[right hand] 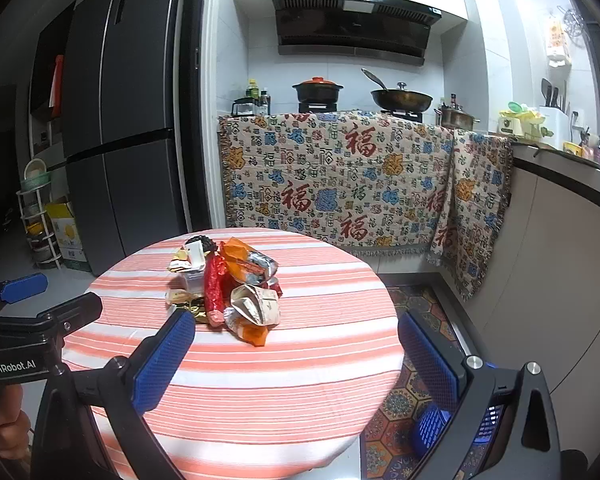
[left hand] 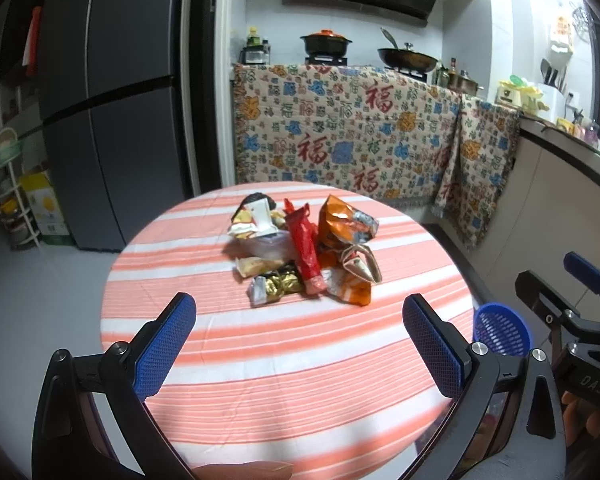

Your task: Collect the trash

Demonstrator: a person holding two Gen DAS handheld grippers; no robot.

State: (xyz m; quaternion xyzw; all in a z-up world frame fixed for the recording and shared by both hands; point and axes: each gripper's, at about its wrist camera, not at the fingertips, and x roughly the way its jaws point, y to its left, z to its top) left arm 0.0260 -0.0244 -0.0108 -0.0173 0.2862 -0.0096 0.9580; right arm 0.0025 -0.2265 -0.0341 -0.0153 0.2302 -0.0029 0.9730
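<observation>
- A heap of snack wrappers (left hand: 304, 252) lies on the round table (left hand: 260, 380), closer to its far edge than to the near edge and about midway between its left and right sides.
- A long red wrapper (left hand: 305, 254) slants across the middle of the heap; a crumpled orange and silver bag (left hand: 346, 222) leans at its right, a gold foil wrapper (left hand: 278, 286) lies at the near left, and a pale folded wrapper (left hand: 360, 266) sits at the near right.
- At the far left of the heap a white card (left hand: 260, 214) stands against a dark round item (right hand: 199, 243) that is too small to identify.
- The left gripper (left hand: 300, 344) hovers over the near half of the table with its blue fingers spread wide and nothing between them; the heap lies ahead of it, well apart from both fingertips.
- The right gripper (right hand: 296, 350) is likewise wide and empty, over the near right part of the table; the heap sits ahead and slightly left, just beyond its left fingertip.
- A blue mesh basket (left hand: 502, 330) stands on the floor beside the table's right edge, on a patterned mat (right hand: 412, 396).
- A striped pink and white cloth covers the table.
- Beyond the far edge, a patterned blanket (right hand: 340, 184) hangs over the kitchen counter, with a pot (right hand: 317, 90) and a wok (right hand: 402, 98) on the stove above it; a tall grey fridge (right hand: 124, 140) stands at the left.
</observation>
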